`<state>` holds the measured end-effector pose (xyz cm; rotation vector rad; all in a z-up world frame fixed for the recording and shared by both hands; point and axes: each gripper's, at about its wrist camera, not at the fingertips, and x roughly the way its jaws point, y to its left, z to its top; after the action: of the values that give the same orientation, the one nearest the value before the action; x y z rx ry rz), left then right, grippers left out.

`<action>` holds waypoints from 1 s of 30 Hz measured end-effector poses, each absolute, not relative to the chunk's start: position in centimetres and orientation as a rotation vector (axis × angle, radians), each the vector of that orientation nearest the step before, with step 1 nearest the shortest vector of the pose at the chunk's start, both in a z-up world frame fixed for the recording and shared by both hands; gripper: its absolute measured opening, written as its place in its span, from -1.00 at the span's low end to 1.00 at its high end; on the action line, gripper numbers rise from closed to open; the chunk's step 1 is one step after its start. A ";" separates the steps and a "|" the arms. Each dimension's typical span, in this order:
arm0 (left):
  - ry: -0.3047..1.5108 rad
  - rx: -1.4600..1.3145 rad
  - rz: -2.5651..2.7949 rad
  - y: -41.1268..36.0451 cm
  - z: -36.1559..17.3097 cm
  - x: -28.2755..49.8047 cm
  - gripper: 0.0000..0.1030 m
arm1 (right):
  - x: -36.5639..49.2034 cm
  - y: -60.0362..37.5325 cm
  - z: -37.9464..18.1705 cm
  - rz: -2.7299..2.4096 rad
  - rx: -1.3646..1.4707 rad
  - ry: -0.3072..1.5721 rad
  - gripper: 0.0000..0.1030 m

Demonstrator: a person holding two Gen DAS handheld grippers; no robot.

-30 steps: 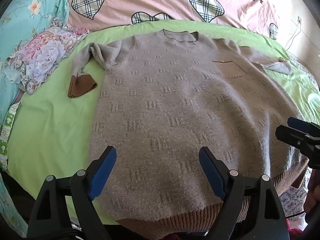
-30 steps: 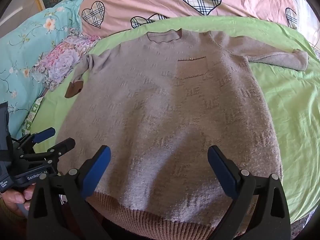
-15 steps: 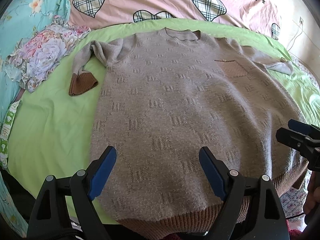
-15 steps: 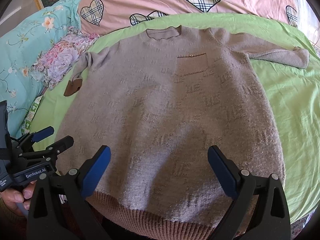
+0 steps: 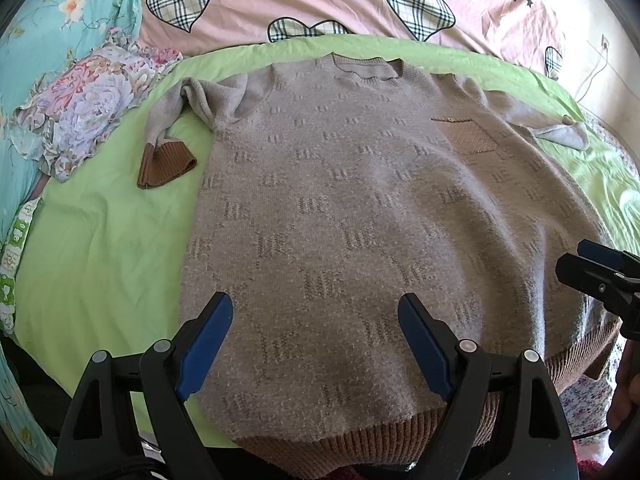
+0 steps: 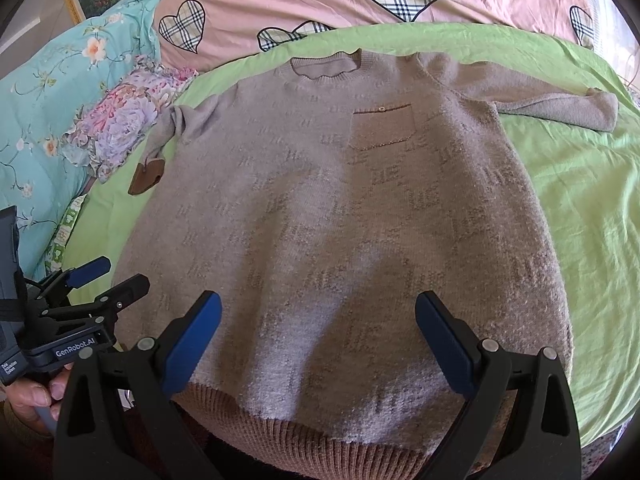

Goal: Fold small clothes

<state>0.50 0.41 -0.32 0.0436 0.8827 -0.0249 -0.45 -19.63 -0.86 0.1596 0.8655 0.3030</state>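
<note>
Two grippers — left (image 5: 316,346) and right (image 6: 318,344) — spread wide and empty above the hem of the sweater (image 5: 360,216) lying flat on the green sheet (image 5: 100,248); risk of pinching sheet with knit, dragging both askew — bunched left sleeve (image 5: 176,128) likely to fold crooked.

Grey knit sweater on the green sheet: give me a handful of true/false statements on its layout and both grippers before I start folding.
1. The grey knit sweater lies front up, spread on the green bed sheet. True.
2. The left gripper is clamped on the brown ribbed hem. False: its jaws stand open above the cloth, holding nothing.
3. The right gripper is open. True.
4. The small chest pocket sits by the hem. False: it is up near the neckline.
5. The brown ribbed cuff rests on the sheet beside the sweater's body. True.
</note>
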 end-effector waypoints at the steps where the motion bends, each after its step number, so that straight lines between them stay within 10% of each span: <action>1: 0.886 0.042 -0.026 0.4 -0.3 0.5 0.65 | -0.5 -19.6 -0.9 0.300 0.154 0.867 0.89; 30: 0.932 0.048 -0.056 -0.8 0.0 4.1 0.68 | 1.5 -23.5 0.8 0.267 0.232 0.843 0.89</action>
<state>4.07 -0.81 -0.05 0.0483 0.9325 -0.0556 1.54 -23.46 0.80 0.2323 0.8434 0.2668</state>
